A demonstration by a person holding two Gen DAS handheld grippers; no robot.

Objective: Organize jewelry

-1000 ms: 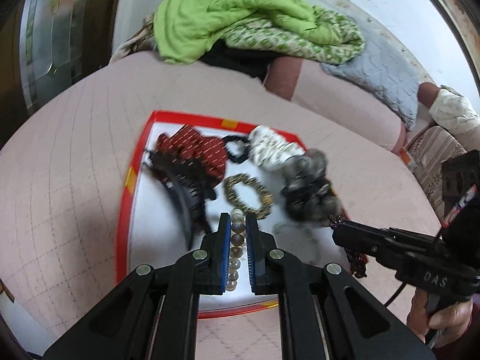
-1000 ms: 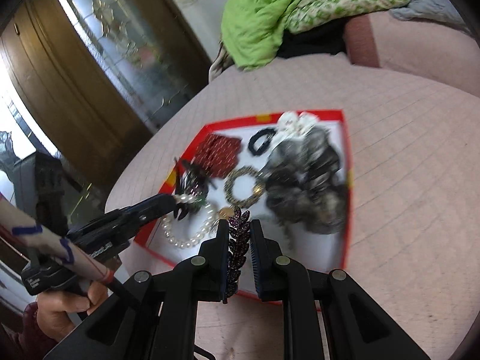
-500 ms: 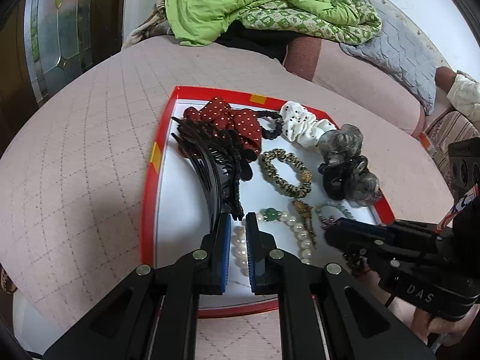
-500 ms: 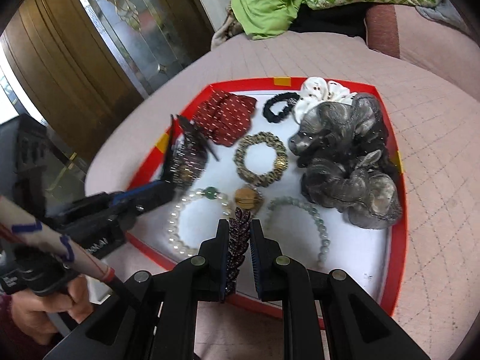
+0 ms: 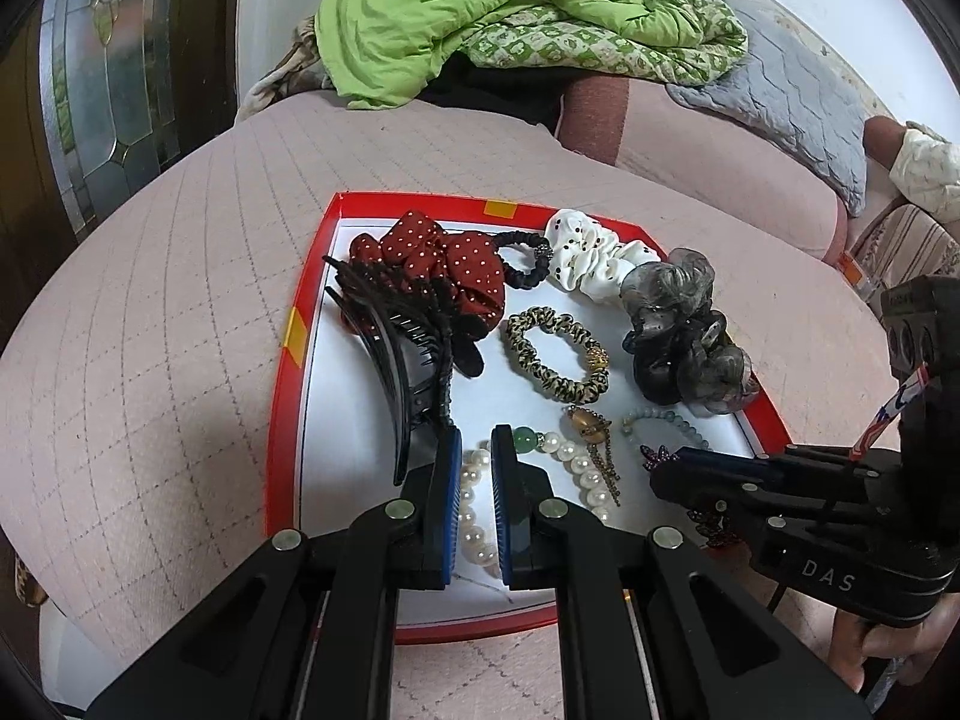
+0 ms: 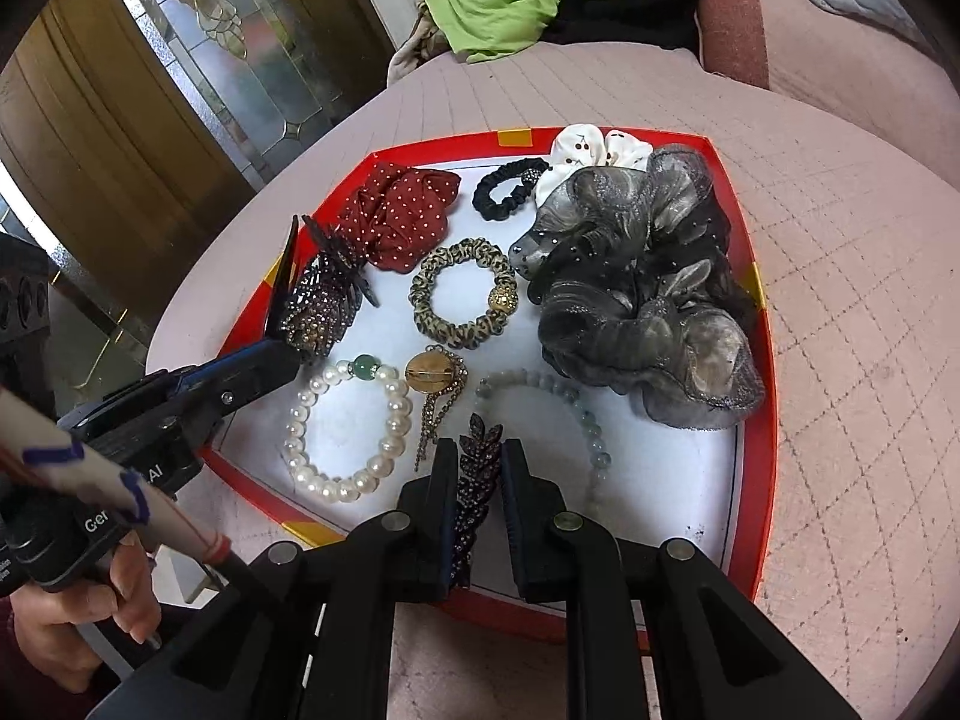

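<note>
Left hand-held gripper (image 5: 476, 450) fingers slightly apart over pearl bracelet (image 6: 348, 420) lying in red tray (image 6: 762, 372). Right hand-held gripper (image 6: 476, 468) fingers slightly apart around leaf-shaped rhinestone hair clip (image 6: 477, 480); clamping unclear.

One red-rimmed white tray (image 6: 761, 360), five fabric scrunchies (image 6: 648, 300) (red dotted, black, white, leopard, grey), two beaded bracelets (image 6: 348, 420), two hair clips (image 6: 318, 300), one amber pendant (image 6: 429, 369)

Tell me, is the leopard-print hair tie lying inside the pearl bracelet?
No, the leopard-print hair tie lies apart from the pearl bracelet, farther up the red tray.
</note>
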